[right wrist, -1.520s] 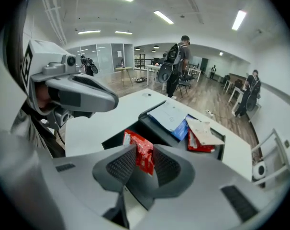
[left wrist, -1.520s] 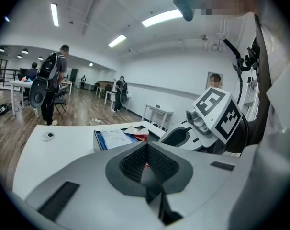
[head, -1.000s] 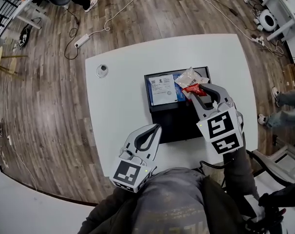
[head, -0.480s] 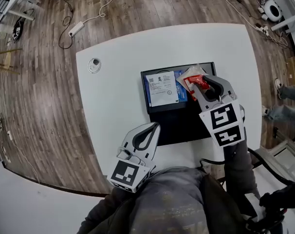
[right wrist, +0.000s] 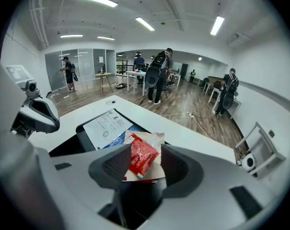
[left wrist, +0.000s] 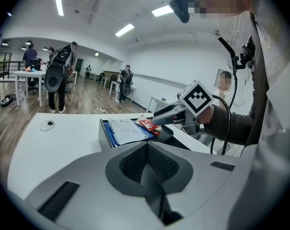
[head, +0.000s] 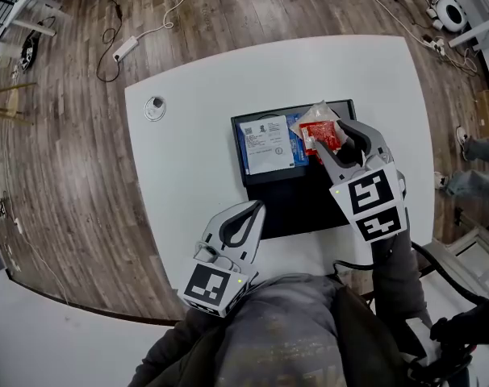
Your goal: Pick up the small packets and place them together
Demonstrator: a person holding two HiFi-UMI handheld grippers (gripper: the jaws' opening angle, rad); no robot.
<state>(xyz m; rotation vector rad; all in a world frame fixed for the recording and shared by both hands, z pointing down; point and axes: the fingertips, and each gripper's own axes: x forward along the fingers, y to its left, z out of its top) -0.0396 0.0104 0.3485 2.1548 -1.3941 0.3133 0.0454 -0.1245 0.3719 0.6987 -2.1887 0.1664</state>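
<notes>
A red small packet (head: 321,138) lies on a clear crinkled packet (head: 316,116) at the far right corner of a black tray (head: 293,204). A blue and white printed packet (head: 266,145) lies flat beside them in the tray. My right gripper (head: 332,142) straddles the red packet (right wrist: 141,158); its jaws have just been opening and the pads stand off it. My left gripper (head: 257,208) is shut and holds nothing, low over the white table at the tray's near left corner. From the left gripper view the red packet (left wrist: 150,126) shows at the right gripper's tips.
A small round disc (head: 154,106) sits on the white table (head: 196,168) at the far left. The table's near edge runs just behind my left gripper. Cables and a power strip (head: 125,48) lie on the wooden floor. People stand at desks in the room behind.
My right gripper sank with the red packet onto the tray's far right corner, and its jaws have spread apart. The left gripper stays shut and has barely shifted.
</notes>
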